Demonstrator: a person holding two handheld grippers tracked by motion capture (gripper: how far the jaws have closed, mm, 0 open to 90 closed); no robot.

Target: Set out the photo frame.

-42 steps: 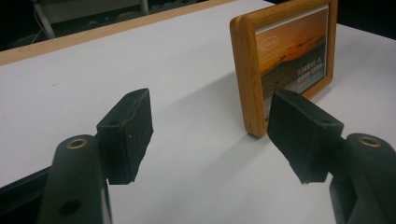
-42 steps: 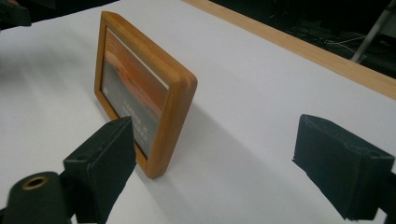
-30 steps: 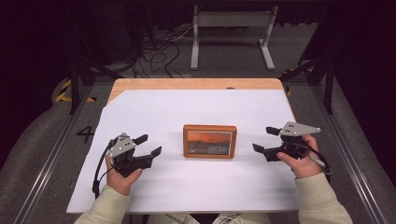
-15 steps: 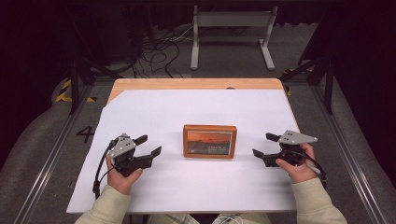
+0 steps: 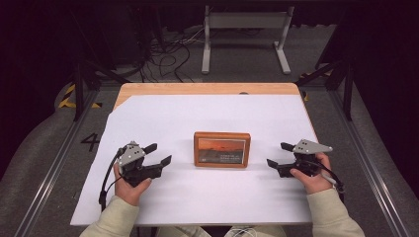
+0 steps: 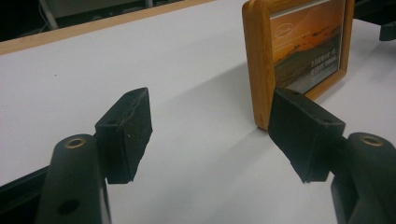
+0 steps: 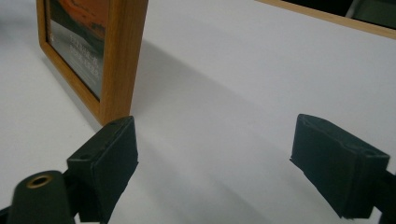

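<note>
The left tool [image 5: 158,154] rests low on the white sheet [image 5: 163,118] at the near left of the bench [image 5: 197,89], held in the person's left hand [image 5: 129,185], its jaws spread wide and holding nothing. The right tool [image 5: 279,154] sits at the near right in the right hand [image 5: 310,178], jaws likewise wide apart and empty. Both point inward toward the wooden picture frame [image 5: 222,149], which stands between them near the middle of the sheet, apart from each. In the left gripper view the frame [image 6: 299,51] stands upright just beyond the right-hand pad. In the right gripper view it [image 7: 93,51] rises just beyond the left-hand pad. Farther off, cables [image 5: 163,54] lie on the floor past the bench's wooden edge.
</note>
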